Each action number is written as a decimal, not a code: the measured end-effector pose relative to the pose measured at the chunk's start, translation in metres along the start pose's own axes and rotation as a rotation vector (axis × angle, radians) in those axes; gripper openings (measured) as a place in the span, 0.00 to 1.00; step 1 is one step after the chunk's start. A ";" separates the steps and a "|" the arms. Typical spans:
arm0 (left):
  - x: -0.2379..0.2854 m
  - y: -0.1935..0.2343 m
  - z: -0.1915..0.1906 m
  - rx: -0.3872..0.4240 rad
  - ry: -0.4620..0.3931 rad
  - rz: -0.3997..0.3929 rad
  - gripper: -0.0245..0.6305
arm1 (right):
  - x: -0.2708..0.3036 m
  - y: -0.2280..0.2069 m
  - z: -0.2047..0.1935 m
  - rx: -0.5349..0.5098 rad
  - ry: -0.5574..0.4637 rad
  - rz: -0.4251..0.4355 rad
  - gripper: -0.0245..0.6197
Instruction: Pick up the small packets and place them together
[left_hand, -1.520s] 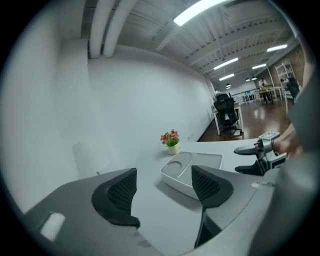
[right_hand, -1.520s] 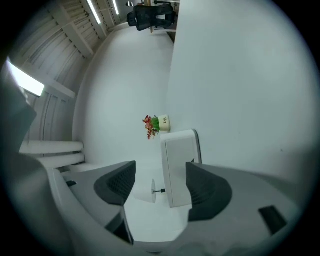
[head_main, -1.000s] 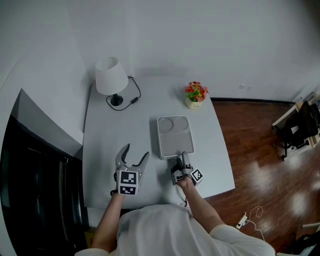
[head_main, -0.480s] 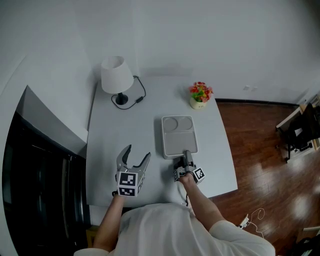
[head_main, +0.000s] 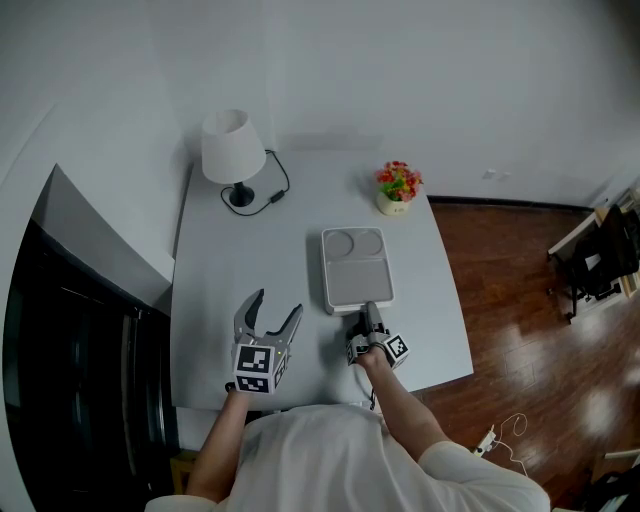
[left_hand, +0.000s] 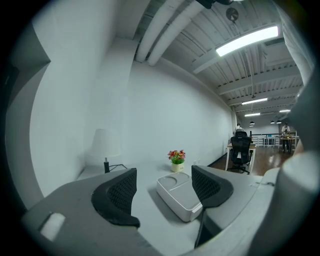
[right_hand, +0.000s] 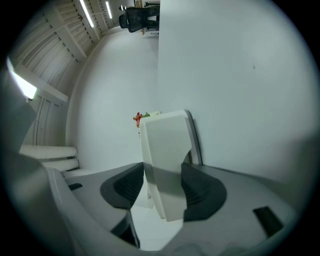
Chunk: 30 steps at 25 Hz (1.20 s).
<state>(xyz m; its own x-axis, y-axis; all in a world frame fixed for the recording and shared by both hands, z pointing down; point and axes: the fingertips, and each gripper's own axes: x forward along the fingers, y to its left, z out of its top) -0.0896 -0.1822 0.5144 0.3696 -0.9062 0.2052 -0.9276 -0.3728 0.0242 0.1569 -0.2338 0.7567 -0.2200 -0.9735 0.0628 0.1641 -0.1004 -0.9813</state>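
White walls (head_main: 420, 70); wood floor (head_main: 520, 290); black office chair (left_hand: 240, 149); ceiling strip lights (left_hand: 247, 39).

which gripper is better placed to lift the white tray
Right: the right gripper is closing its jaws on the near edge of the white tray. The left gripper is open and empty, off to the tray's side.

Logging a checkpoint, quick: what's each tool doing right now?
Left tool: open, empty.
Right tool: jaws closing on the near edge of the white tray.
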 end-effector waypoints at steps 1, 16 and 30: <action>-0.001 -0.001 -0.001 -0.001 0.001 -0.002 0.57 | -0.002 0.000 0.000 -0.001 0.000 0.000 0.41; -0.006 -0.019 -0.005 -0.043 -0.001 -0.068 0.57 | -0.076 -0.015 -0.010 -0.018 0.014 -0.034 0.31; -0.002 -0.043 0.006 0.005 -0.062 -0.151 0.54 | -0.158 -0.026 -0.016 -0.022 0.008 -0.072 0.31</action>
<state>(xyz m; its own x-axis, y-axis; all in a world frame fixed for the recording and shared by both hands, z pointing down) -0.0498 -0.1654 0.5069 0.5074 -0.8505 0.1388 -0.8611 -0.5063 0.0457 0.1717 -0.0740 0.7693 -0.2382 -0.9622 0.1317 0.1266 -0.1652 -0.9781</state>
